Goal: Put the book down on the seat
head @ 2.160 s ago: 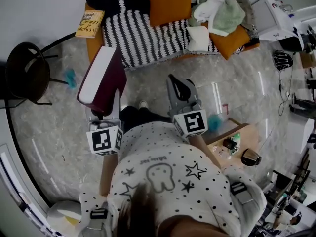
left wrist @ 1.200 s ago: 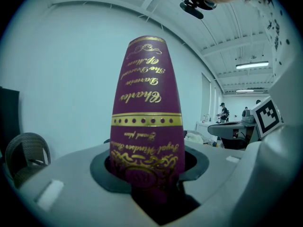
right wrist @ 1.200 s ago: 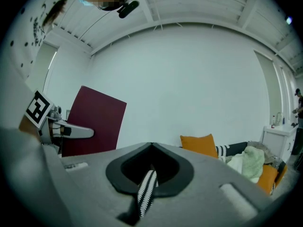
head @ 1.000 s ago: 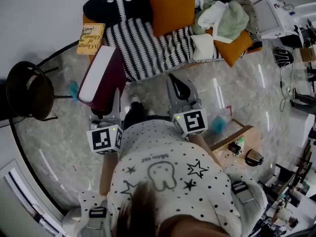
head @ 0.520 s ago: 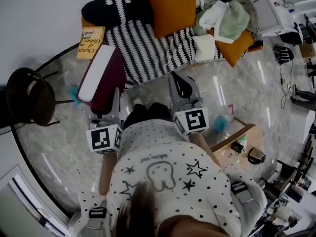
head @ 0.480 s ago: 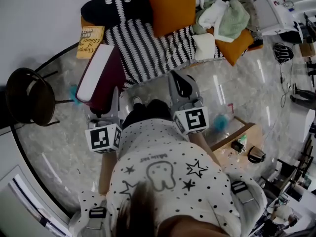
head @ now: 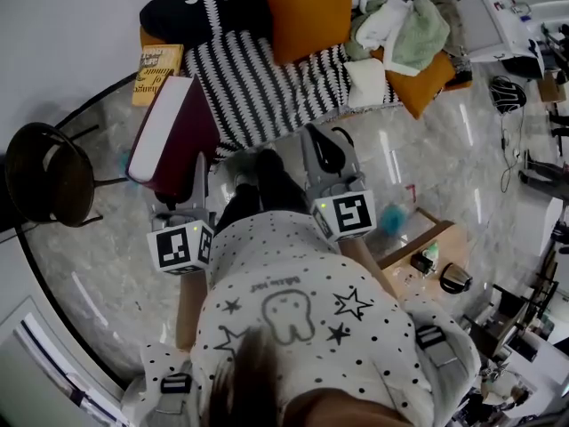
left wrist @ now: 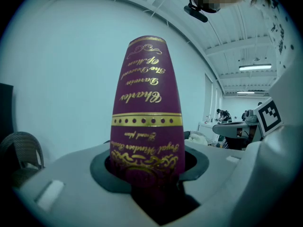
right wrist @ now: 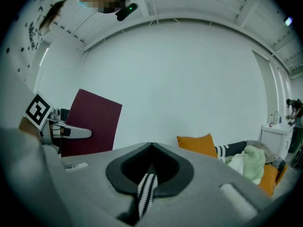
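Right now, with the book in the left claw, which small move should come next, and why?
Probably carry the left claw forward and rightward, over the striped seat. The maroon book is clamped upright in it and seems to hang above the floor, short of the seat's front edge.

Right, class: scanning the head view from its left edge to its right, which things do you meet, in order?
Black round chair → maroon book → upright orange cushion → pile of pale cloths → white machine.
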Motion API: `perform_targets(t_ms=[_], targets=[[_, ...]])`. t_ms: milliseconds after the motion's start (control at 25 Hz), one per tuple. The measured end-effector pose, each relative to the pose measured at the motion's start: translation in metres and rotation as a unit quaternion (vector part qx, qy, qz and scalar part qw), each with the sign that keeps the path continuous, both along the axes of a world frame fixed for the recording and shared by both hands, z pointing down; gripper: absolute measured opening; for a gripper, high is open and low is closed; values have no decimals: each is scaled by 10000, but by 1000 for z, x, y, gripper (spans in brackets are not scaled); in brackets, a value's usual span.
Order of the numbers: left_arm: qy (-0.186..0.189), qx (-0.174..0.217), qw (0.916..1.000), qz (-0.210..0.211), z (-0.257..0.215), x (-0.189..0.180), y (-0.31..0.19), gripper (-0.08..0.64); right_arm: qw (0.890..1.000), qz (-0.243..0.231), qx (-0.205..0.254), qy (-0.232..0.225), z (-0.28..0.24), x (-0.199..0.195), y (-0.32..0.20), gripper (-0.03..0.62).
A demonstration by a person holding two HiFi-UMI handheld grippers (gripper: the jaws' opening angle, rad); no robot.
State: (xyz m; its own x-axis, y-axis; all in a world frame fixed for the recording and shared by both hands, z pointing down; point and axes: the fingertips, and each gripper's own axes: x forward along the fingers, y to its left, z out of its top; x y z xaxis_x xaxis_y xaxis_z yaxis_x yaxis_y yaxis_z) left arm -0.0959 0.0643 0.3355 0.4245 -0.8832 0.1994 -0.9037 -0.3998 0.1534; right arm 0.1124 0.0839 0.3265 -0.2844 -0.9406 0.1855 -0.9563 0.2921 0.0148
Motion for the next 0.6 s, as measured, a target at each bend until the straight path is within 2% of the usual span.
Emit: perform_targets(t_ms=[600], targets=[[6, -17, 9978, -662, -7, 18, -51, 232, 9976, -681, -36, 80, -4, 15, -82, 0]])
